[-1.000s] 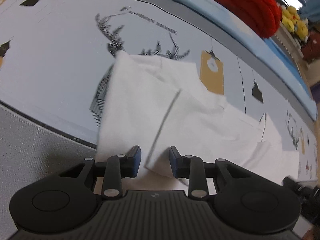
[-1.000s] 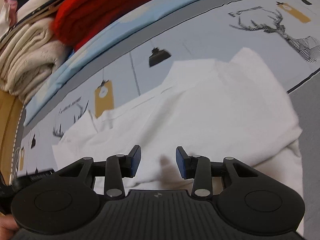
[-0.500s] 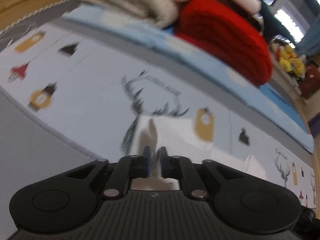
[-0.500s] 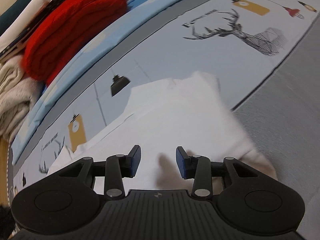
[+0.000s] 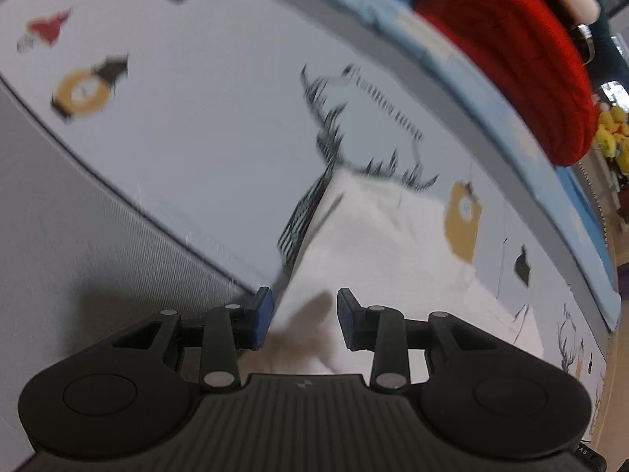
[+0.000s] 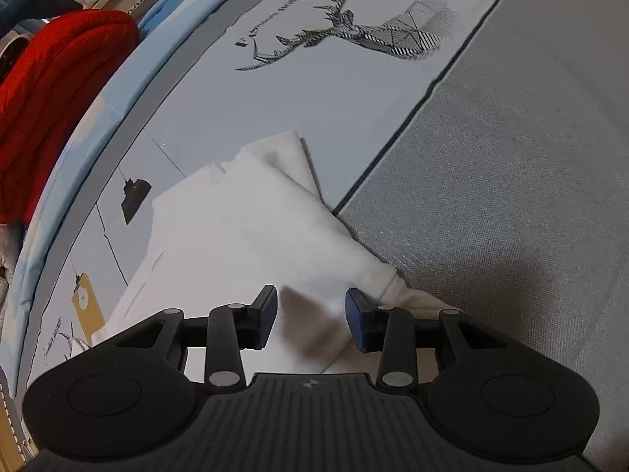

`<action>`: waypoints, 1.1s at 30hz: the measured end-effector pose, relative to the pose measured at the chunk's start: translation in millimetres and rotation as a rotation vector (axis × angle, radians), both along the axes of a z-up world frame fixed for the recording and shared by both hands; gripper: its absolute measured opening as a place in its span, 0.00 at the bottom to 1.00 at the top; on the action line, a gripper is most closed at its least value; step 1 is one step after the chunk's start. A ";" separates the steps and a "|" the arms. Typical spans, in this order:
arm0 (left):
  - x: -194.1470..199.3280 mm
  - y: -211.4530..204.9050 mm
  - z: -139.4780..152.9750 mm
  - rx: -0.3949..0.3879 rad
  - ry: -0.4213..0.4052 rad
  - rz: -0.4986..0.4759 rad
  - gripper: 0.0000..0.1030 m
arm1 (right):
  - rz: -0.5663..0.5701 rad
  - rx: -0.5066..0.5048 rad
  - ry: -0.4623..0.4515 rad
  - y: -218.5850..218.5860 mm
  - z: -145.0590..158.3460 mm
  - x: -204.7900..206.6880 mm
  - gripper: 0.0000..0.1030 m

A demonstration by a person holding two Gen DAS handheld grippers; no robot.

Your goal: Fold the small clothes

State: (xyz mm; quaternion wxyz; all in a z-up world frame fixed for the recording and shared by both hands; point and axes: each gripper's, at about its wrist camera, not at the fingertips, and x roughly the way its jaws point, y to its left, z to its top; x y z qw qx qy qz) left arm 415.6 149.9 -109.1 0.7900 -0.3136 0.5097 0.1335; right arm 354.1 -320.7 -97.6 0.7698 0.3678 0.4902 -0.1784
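A white garment [image 5: 377,244] lies partly folded on a pale printed bed sheet [image 5: 204,118]. My left gripper [image 5: 304,316] is open, its blue pads either side of the garment's near left edge, just above it. In the right wrist view the same white garment [image 6: 243,236] lies with a folded corner toward the grey band. My right gripper [image 6: 310,320] is open over the garment's near right edge and holds nothing.
A red knit item [image 5: 511,51] and pale folded clothes are stacked behind the sheet; the red item also shows in the right wrist view [image 6: 51,94]. A grey fabric band [image 6: 511,177] borders the sheet. Yellow plush toys [image 5: 613,133] sit far right.
My left gripper shut on the garment's edge half a second ago and lifted it; now it is open and the cloth lies down. My right gripper stayed open and swung along the garment.
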 end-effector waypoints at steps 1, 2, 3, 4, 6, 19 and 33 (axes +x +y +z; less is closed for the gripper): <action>0.3 -0.1 -5.0 -0.001 0.015 0.007 0.39 | -0.001 0.000 -0.001 -0.6 0.4 0.7 0.39; 0.6 -0.1 -8.2 0.005 0.026 0.013 0.38 | -0.003 0.005 -0.001 -1.5 0.4 1.3 0.39; 1.2 -0.1 -10.9 0.013 0.035 0.013 0.26 | -0.008 0.011 0.002 -3.3 -0.3 1.4 0.39; 1.4 -0.5 -12.2 0.022 0.040 0.008 0.11 | -0.013 0.018 0.004 -5.3 -1.3 1.7 0.39; 1.9 0.7 -9.9 0.049 0.036 0.000 0.11 | -0.019 0.026 0.006 -8.2 -1.9 3.2 0.39; 32.3 5.3 -6.2 0.089 -0.078 -0.153 0.55 | 0.175 -0.158 -0.097 -39.1 9.5 38.6 0.62; 72.8 -12.0 -18.8 0.169 -0.085 -0.335 0.10 | 0.407 -0.159 -0.086 -16.6 -18.4 79.2 0.21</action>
